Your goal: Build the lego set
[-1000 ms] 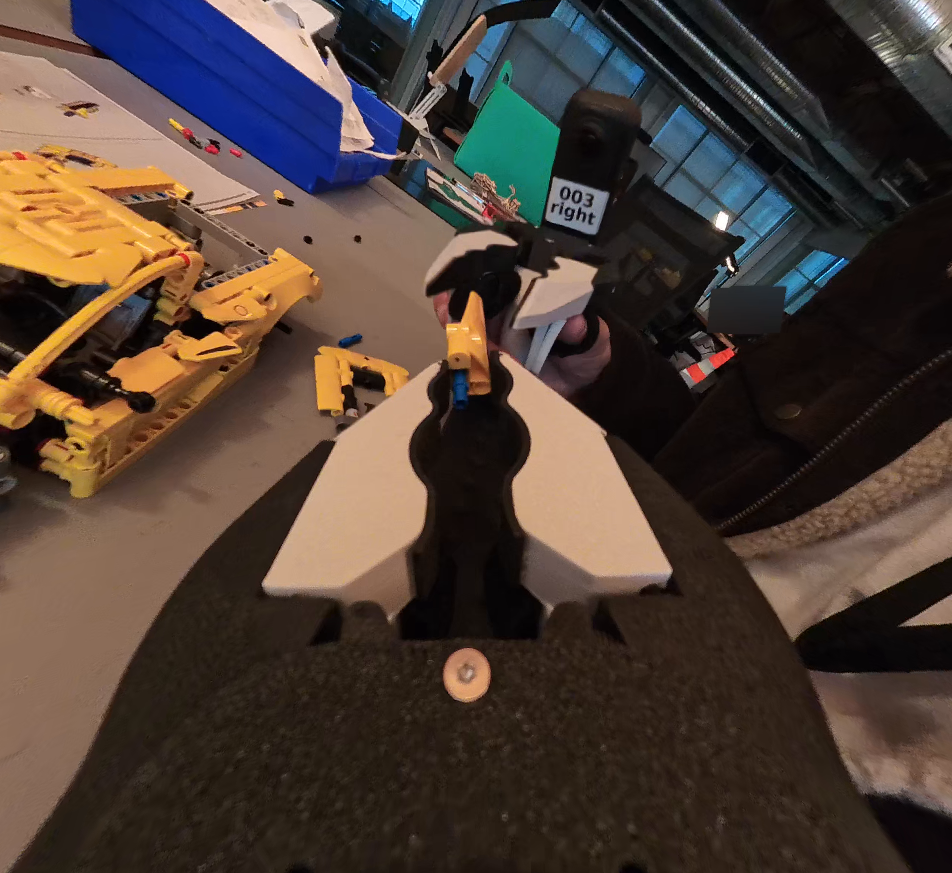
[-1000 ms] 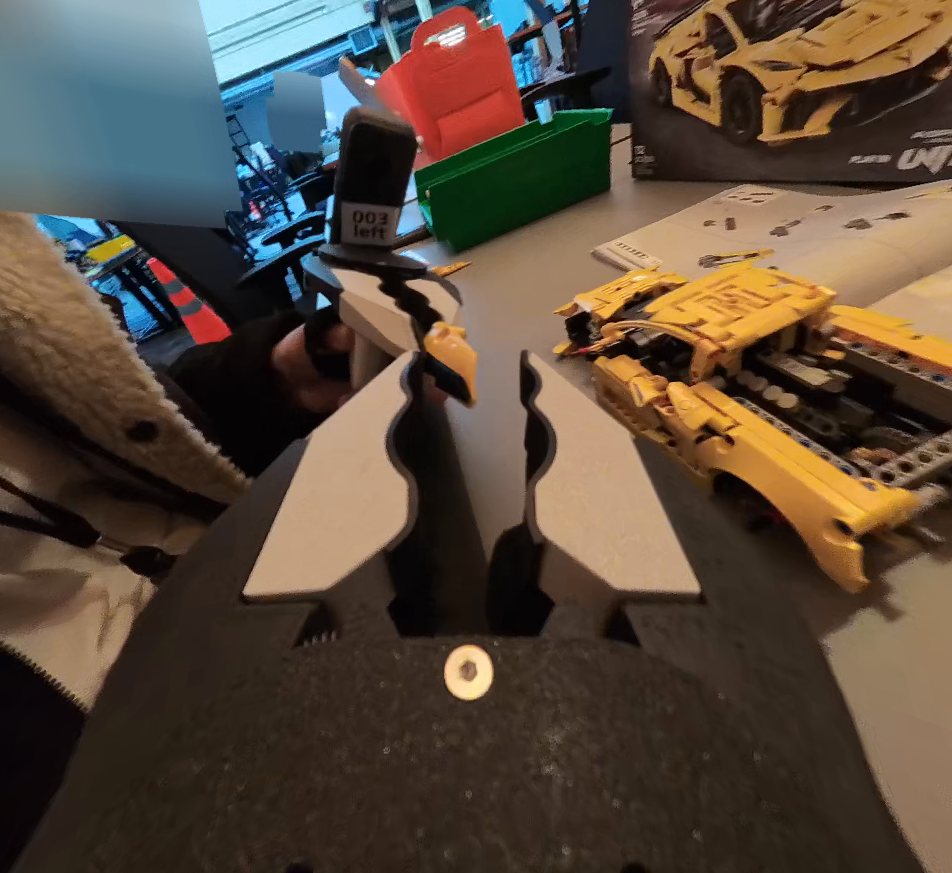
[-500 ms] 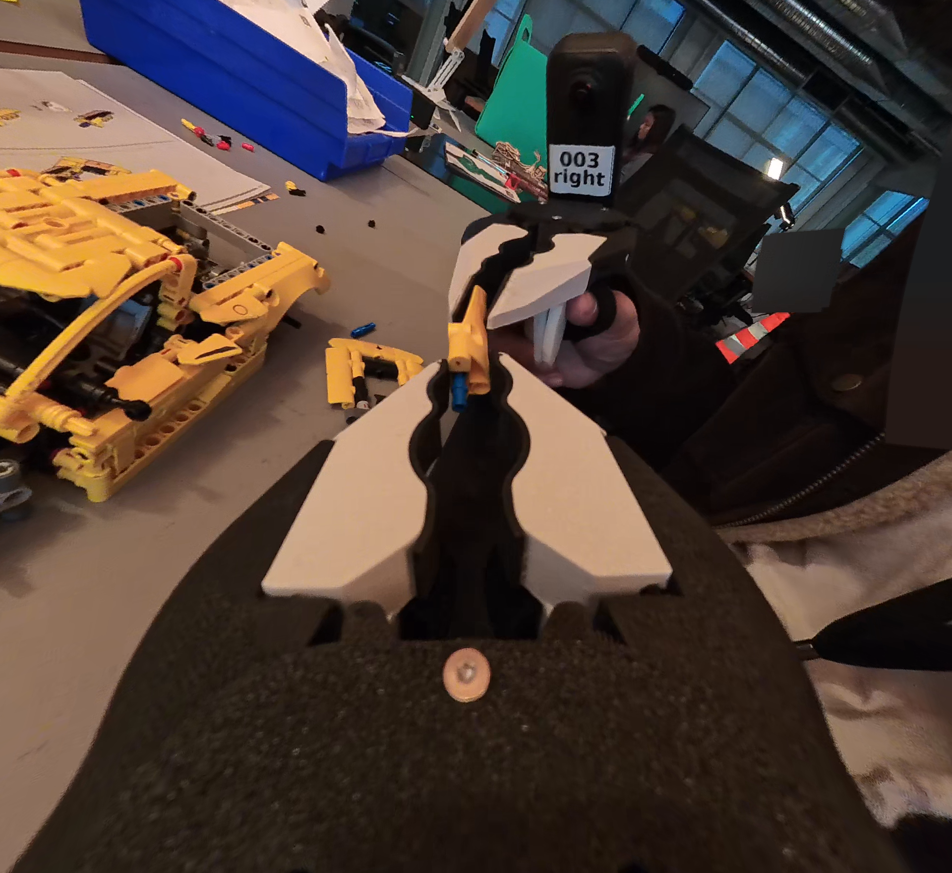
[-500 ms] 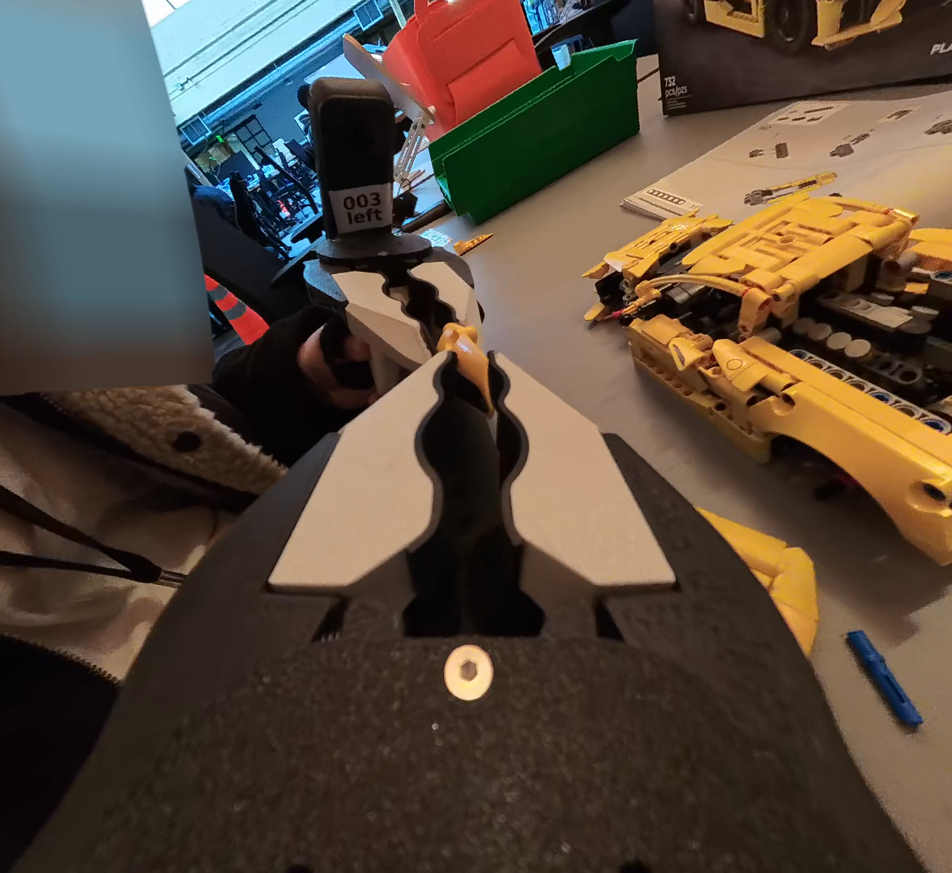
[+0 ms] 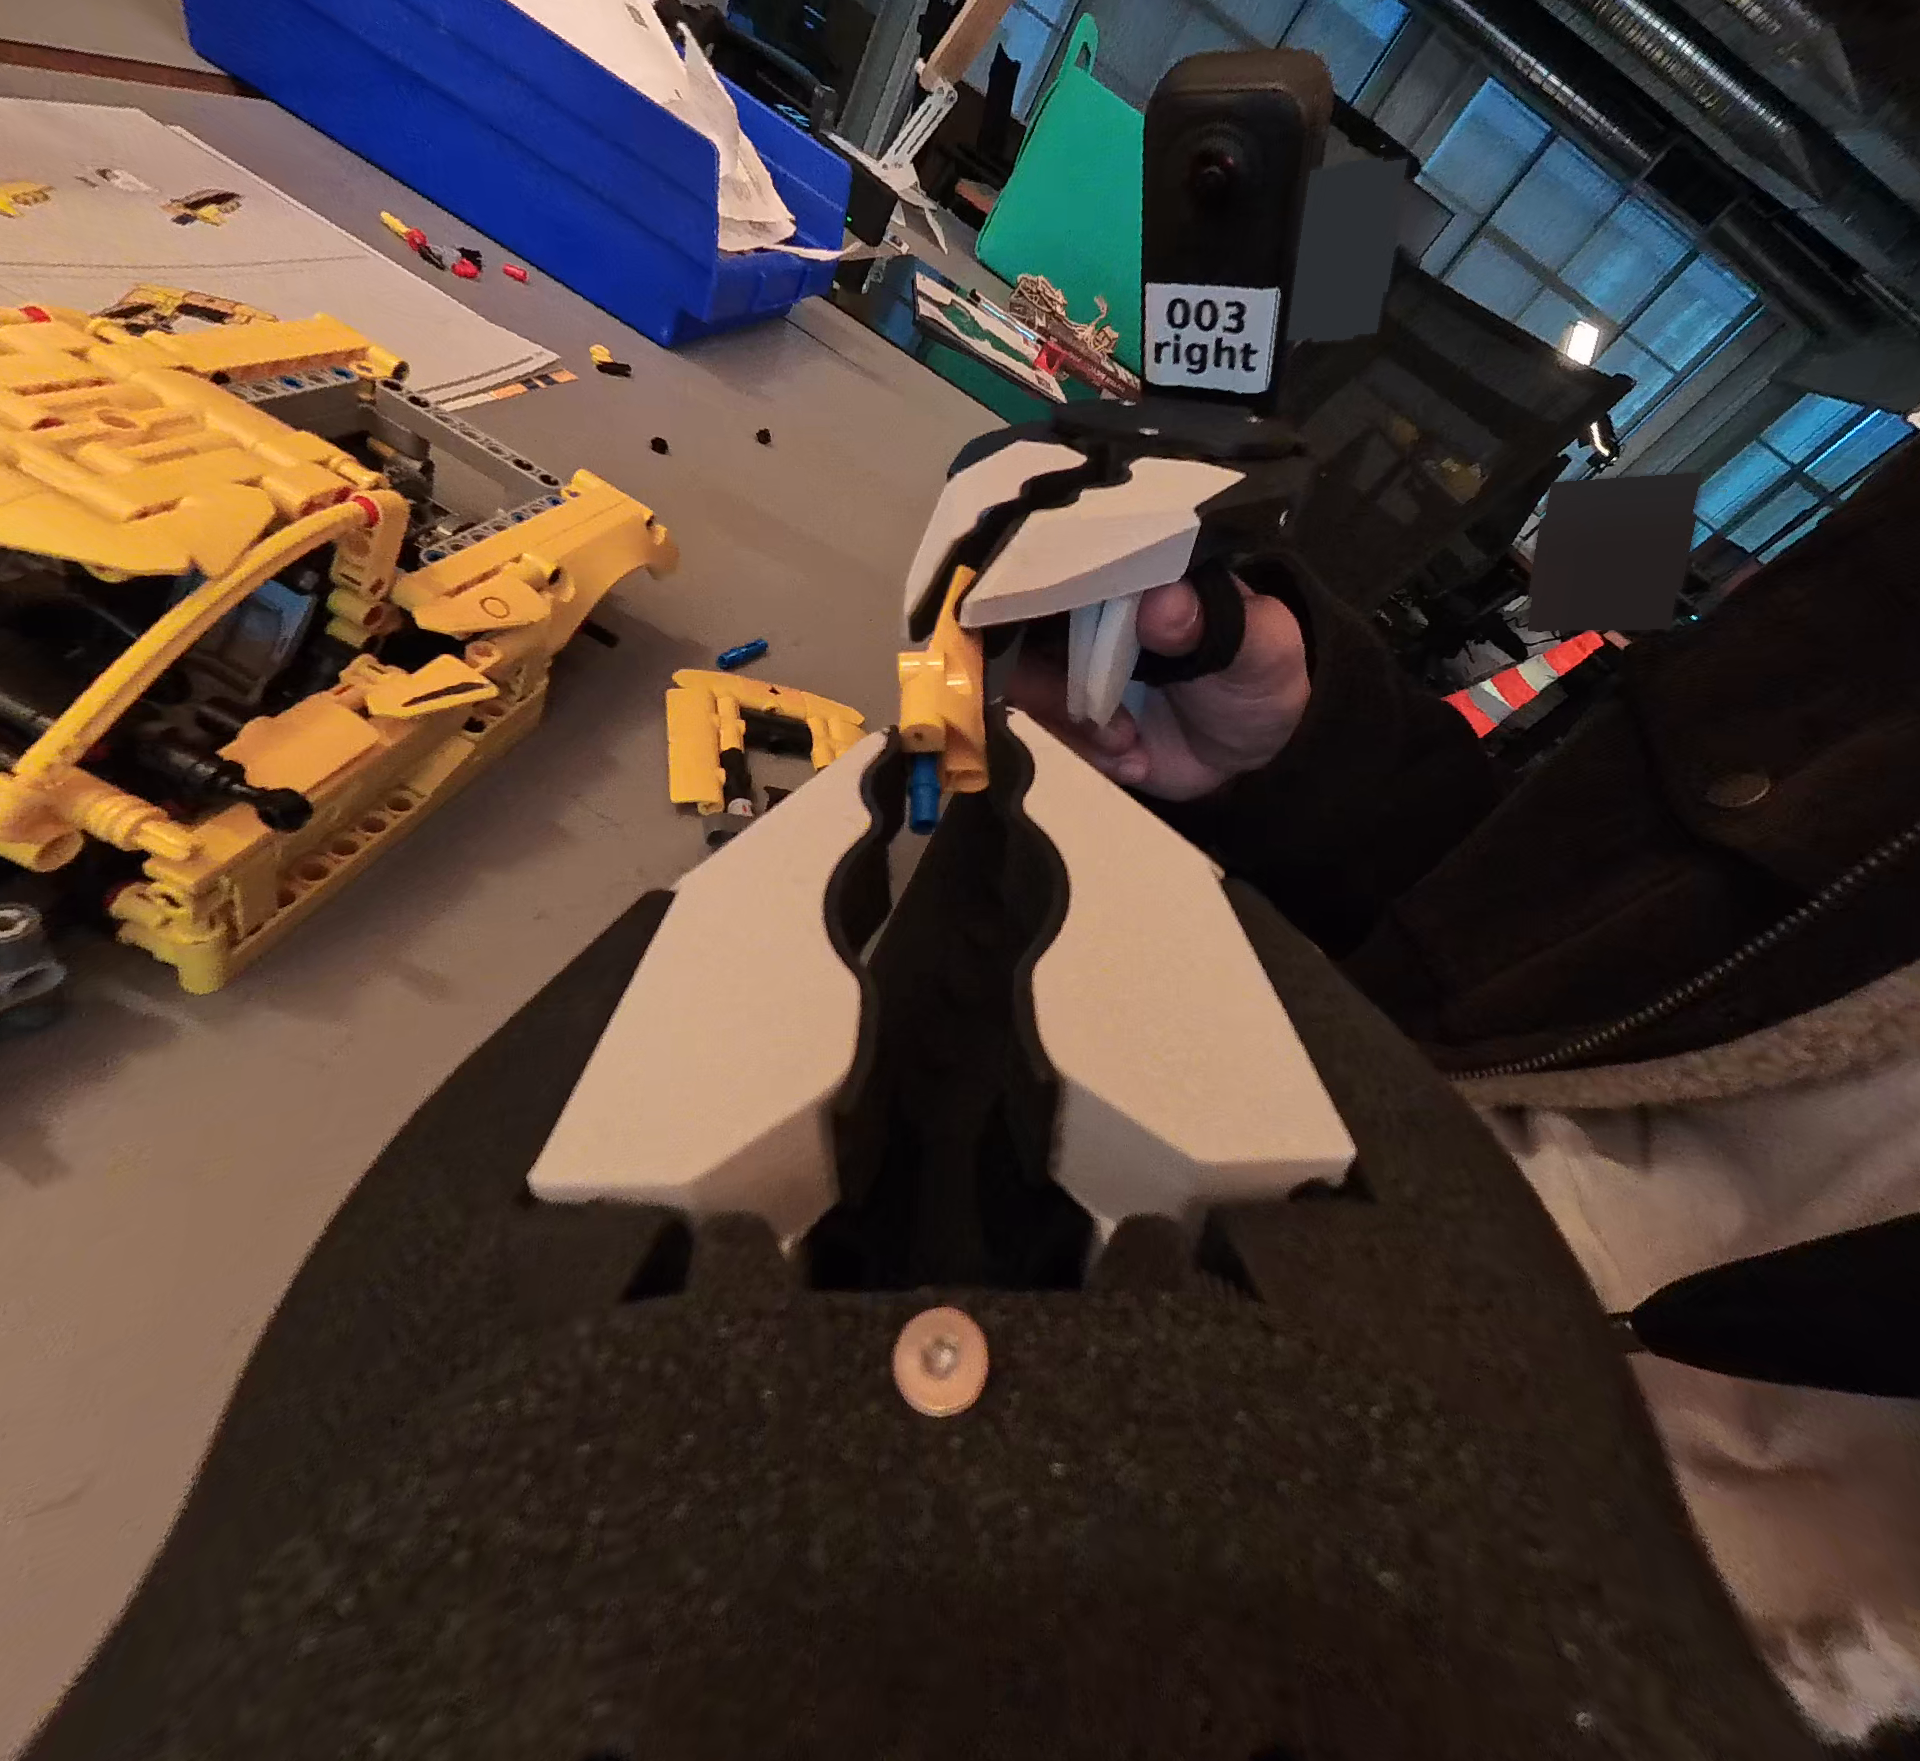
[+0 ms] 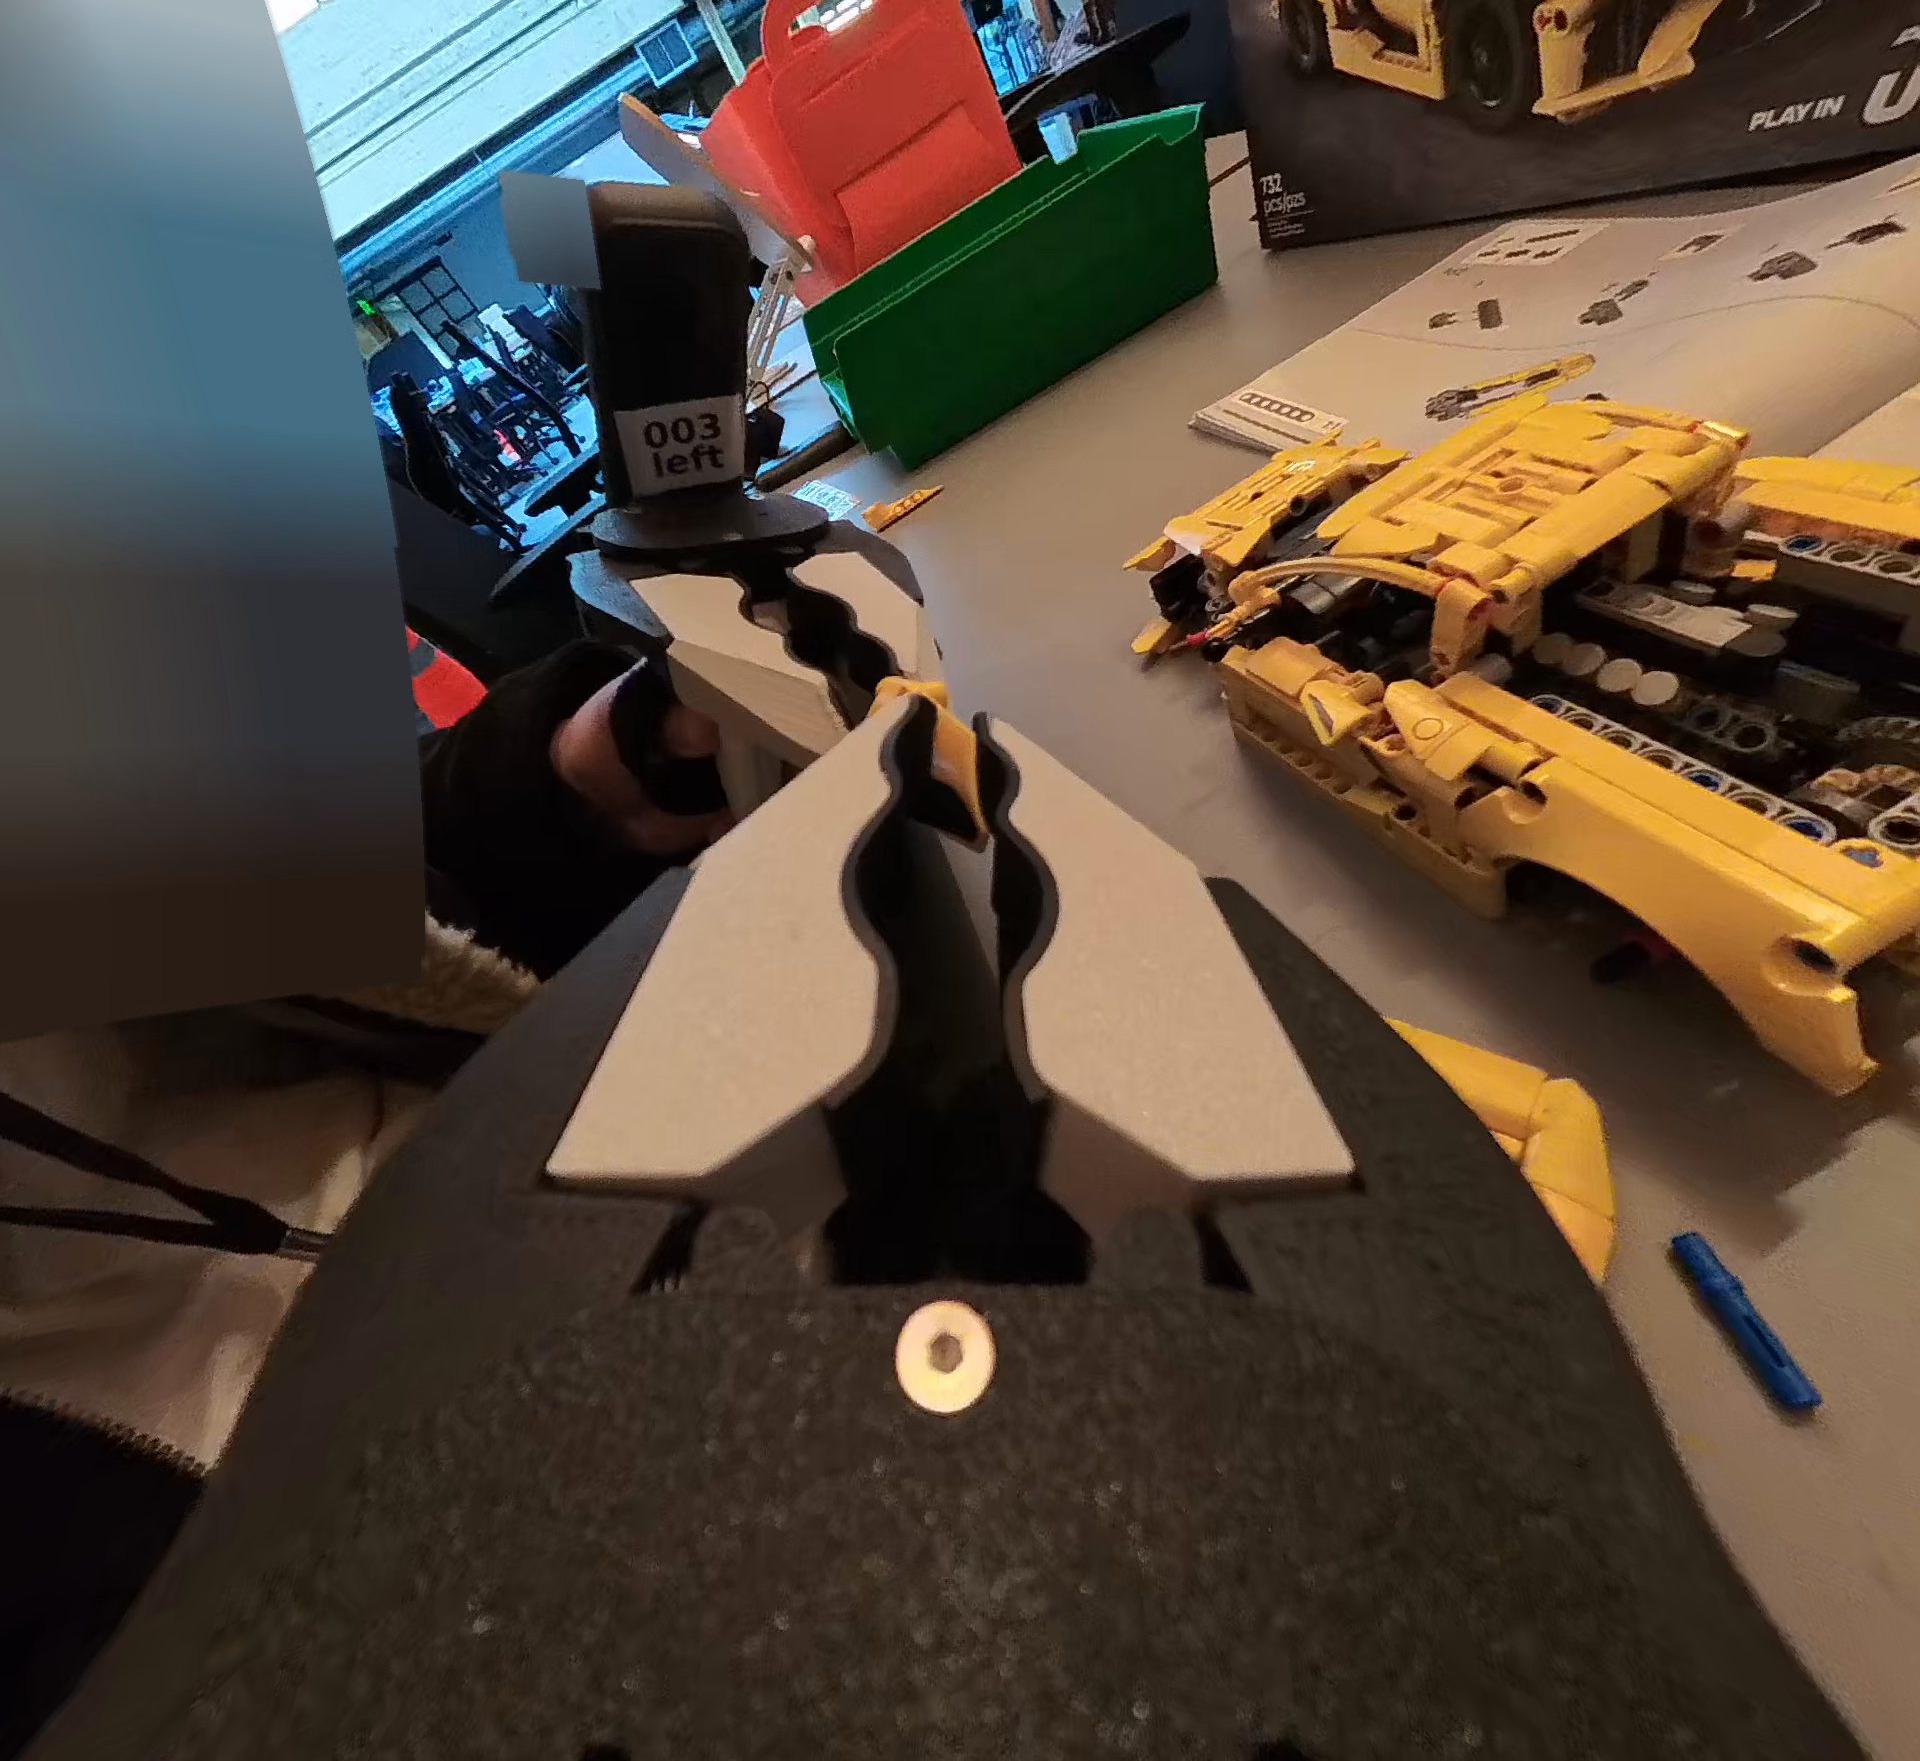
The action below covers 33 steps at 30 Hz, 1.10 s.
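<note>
Up above the grey table [image 5: 810, 506], the left gripper [image 5: 940, 755] is pinching a small yellow plastic lego piece [image 5: 943, 703] with a blue pin [image 5: 921, 792] between its white fingertips. Meanwhile the right gripper [image 6: 948, 735], facing it, is clamping down on the same piece's other end, its jaws nearly together. Nearby, the half-built yellow lego car [image 5: 260, 631] is sitting on the table, with a small yellow sub-assembly [image 5: 748, 735] and a loose blue pin [image 6: 1745, 1322] lying just beside it.

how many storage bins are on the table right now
2: a blue bin holding papers behind the yellow car, and a green bin beside the red bag. Others may sit out of view.
</note>
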{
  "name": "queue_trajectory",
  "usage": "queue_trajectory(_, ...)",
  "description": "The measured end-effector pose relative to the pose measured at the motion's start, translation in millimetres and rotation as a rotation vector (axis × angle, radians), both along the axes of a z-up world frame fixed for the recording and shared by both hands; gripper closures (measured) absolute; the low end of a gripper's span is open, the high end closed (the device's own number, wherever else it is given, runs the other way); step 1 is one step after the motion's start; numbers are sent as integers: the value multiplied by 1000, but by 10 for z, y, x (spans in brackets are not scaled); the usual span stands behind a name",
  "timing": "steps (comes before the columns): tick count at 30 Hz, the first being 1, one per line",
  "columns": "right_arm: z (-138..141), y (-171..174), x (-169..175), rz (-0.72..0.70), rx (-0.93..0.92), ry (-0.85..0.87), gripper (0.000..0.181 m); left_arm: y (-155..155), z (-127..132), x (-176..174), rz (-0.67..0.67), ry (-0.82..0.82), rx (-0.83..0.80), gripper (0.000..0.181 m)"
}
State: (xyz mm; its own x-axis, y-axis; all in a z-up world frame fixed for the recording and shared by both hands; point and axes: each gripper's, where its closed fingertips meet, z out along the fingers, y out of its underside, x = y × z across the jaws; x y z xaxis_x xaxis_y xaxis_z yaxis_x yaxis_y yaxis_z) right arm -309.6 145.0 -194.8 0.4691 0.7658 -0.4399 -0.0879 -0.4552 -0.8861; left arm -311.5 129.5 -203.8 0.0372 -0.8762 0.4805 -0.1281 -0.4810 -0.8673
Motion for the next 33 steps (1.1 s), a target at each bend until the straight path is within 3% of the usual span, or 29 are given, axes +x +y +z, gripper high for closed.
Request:
queue_trajectory(7, 27, 26, 2, 15, -38, 74, 173, 15, 12, -4, -6, -16, -31, 167)
queue_trajectory(11, 205, 105, 225, -144, 167, 26, 174, 44, 2, -13, 14, -9, -32, 167)
queue_trajectory(14, 201, -43, 101, -128, 348, -174, 181, 83, -24, -13, 34, 4, -45, 167)
queue_trajectory(16, 58, -68, -24, -111, 365, -299, 181, 78, -41, -1, 33, 18, -38, 167)
queue_trajectory(19, -16, -27, -35, -127, 345, -356, 181, 49, -50, 14, 26, 33, -11, 167)
queue_trajectory(24, -34, 40, 60, -179, 321, -372, 181, 43, -57, 16, 24, 39, -10, 167)
queue_trajectory(33, -59, -2, 0, -150, 345, -410, 181, 60, -68, 12, 32, 44, -19, 167)
